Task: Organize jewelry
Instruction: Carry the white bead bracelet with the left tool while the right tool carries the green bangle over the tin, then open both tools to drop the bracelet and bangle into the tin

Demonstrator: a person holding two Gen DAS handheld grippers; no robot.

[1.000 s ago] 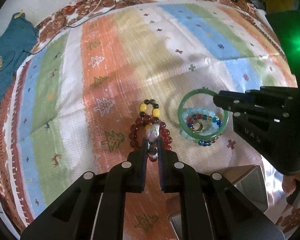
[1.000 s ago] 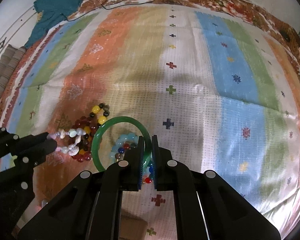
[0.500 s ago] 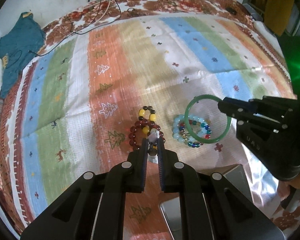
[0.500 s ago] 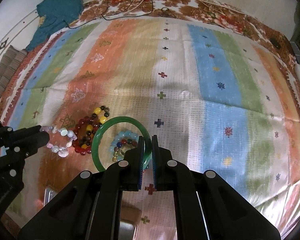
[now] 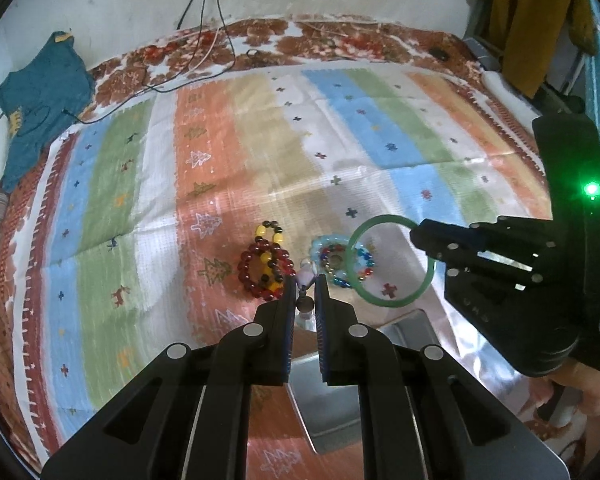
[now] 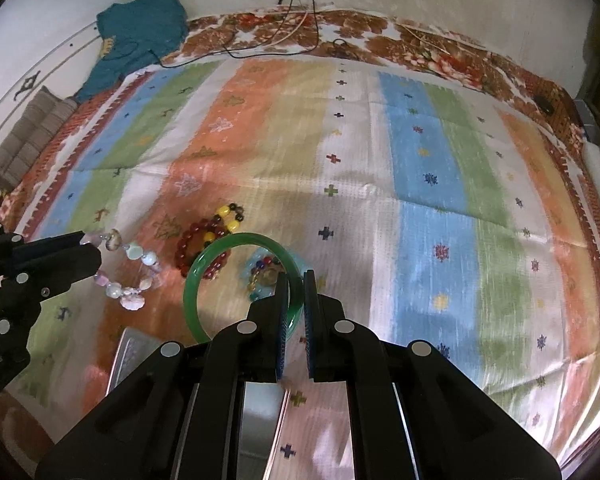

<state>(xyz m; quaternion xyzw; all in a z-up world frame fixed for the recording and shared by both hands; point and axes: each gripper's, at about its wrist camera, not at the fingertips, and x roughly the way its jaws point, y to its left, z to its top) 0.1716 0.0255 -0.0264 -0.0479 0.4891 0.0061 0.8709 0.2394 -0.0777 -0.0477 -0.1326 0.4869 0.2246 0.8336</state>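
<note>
My left gripper point(image 5: 303, 284) is shut on a pale bead and shell bracelet point(image 6: 130, 270), which hangs from its tips above the striped cloth; it also shows in the right wrist view point(image 6: 82, 240). My right gripper point(image 6: 295, 280) is shut on a green jade bangle point(image 6: 236, 244) and holds it lifted; the bangle shows in the left wrist view point(image 5: 392, 302). A dark red bead bracelet with yellow beads point(image 5: 265, 265) and a light blue bracelet with multicoloured beads point(image 5: 338, 263) lie on the cloth.
A metal box point(image 5: 332, 400) lies on the cloth just below both grippers, also in the right wrist view point(image 6: 134, 350). A teal garment point(image 5: 40, 100) and cables point(image 5: 204, 52) lie at the far edge by the wall.
Both grippers have risen and drawn back from the cloth, each carrying its bracelet. The green bangle has left the blue bracelet. The metal box has come into view below.
</note>
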